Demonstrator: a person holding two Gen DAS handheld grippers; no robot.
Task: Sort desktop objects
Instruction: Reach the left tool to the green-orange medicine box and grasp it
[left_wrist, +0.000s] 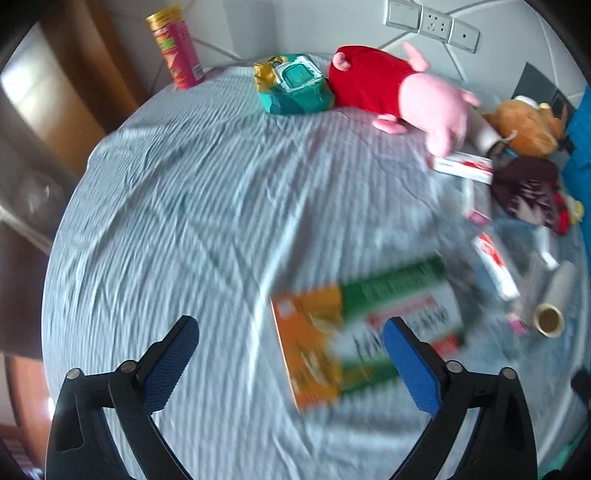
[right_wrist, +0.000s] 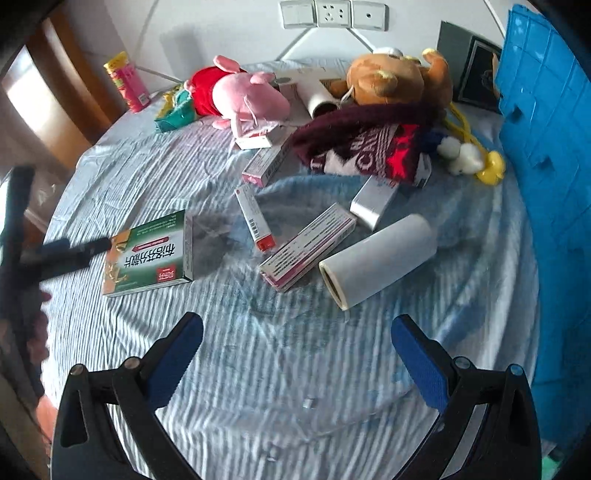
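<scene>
Starting at the far left edge of the striped cloth-covered counter (right_wrist: 258, 369), a pink crisp tube (right_wrist: 127, 83) stands upright near the wall. Just right of it lies a teal wipes pack (right_wrist: 175, 110), touching a pink plush pig (right_wrist: 240, 94) in a red dress, which lies on its side along the far edge.

Nearer the left edge, a green and orange medicine box (right_wrist: 151, 254) lies flat. The left tongs (left_wrist: 290, 330) hang over it with their blue pads apart; the box shows between them and partly behind the right-hand pad, blurred, and I cannot tell whether either pad touches it. Nothing is clamped.

Toward the middle lie several slim cartons: a small red and white box (right_wrist: 255, 219), a pink-striped carton (right_wrist: 308, 245) and a silver box (right_wrist: 373, 201). A white roll (right_wrist: 380, 258) lies on its side just beside the pink-striped carton.

Behind these, a dark knitted hat (right_wrist: 362, 147) is heaped against a brown plush bear (right_wrist: 391, 79) at the far edge. A blue crate (right_wrist: 546, 147) stands along the right edge.

The right tongs (right_wrist: 295, 336) hang above bare cloth at the near edge, pads wide apart, holding nothing.
</scene>
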